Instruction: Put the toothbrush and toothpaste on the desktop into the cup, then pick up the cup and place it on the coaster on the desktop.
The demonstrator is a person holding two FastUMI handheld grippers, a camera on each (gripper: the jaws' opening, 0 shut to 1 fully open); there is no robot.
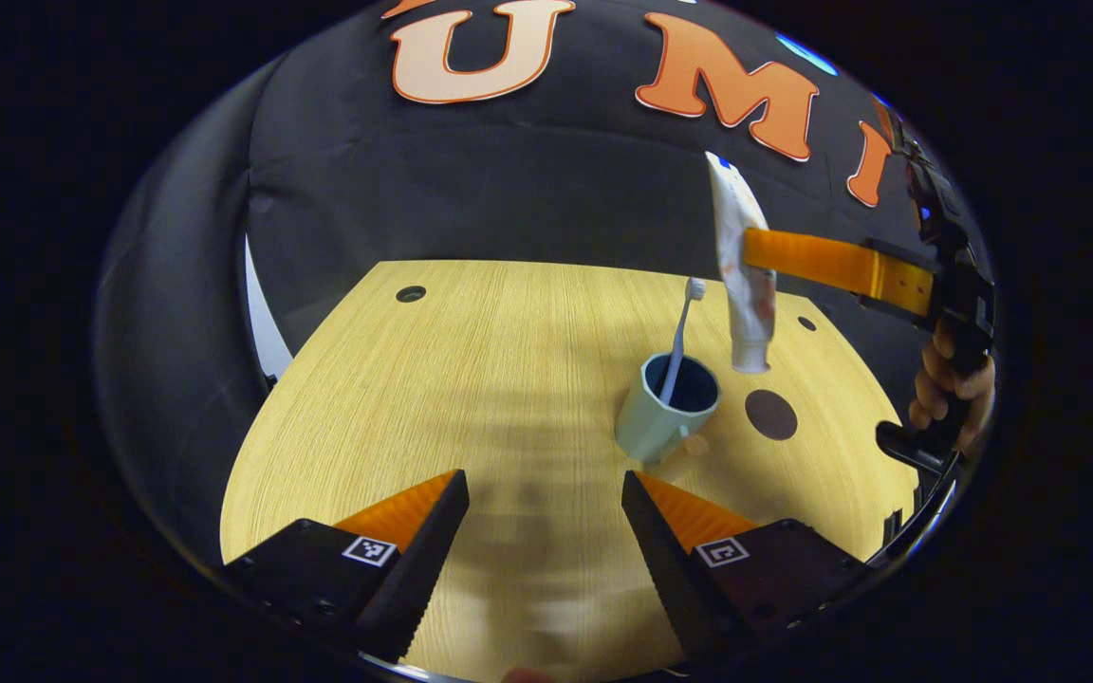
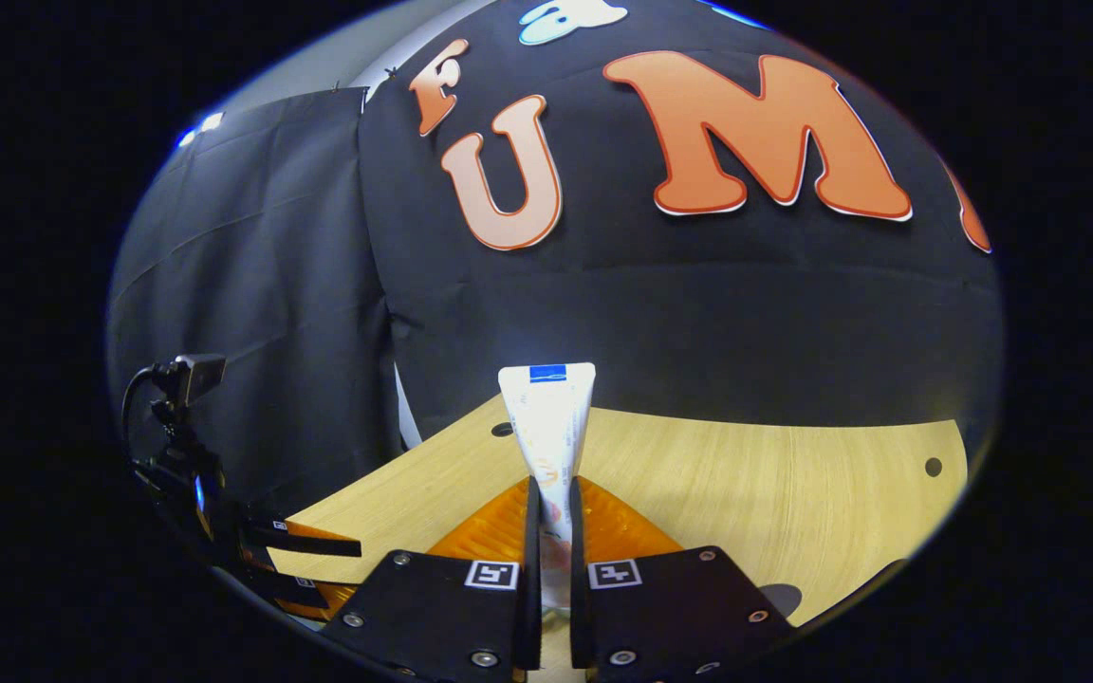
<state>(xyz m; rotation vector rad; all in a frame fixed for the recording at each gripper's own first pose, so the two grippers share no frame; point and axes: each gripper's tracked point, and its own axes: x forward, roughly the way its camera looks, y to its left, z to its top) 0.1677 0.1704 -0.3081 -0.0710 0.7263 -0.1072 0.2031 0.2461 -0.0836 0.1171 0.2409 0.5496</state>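
A pale green cup (image 1: pixel 665 417) stands on the wooden desktop (image 1: pixel 471 379), and a white toothbrush (image 1: pixel 681 341) leans inside it with the head up. Above the cup's right rim hangs the toothpaste tube (image 1: pixel 744 285), cap end down. My right gripper (image 1: pixel 760 254) is shut on the tube, which a hand (image 1: pixel 953 379) holds up from the right. In the right gripper view the tube (image 2: pixel 548 417) stands pinched in my right gripper (image 2: pixel 551 498). A dark round coaster (image 1: pixel 770 415) lies just right of the cup. My left gripper (image 1: pixel 545 493) is open, low and short of the cup.
Small round holes (image 1: pixel 411 293) (image 1: pixel 806 323) mark the desktop near its far edge. Black cloth closes off the back and left. In the right gripper view the left gripper's body (image 2: pixel 214 512) sits at the desk's left edge, and a bit of the coaster (image 2: pixel 780 598) shows at lower right.
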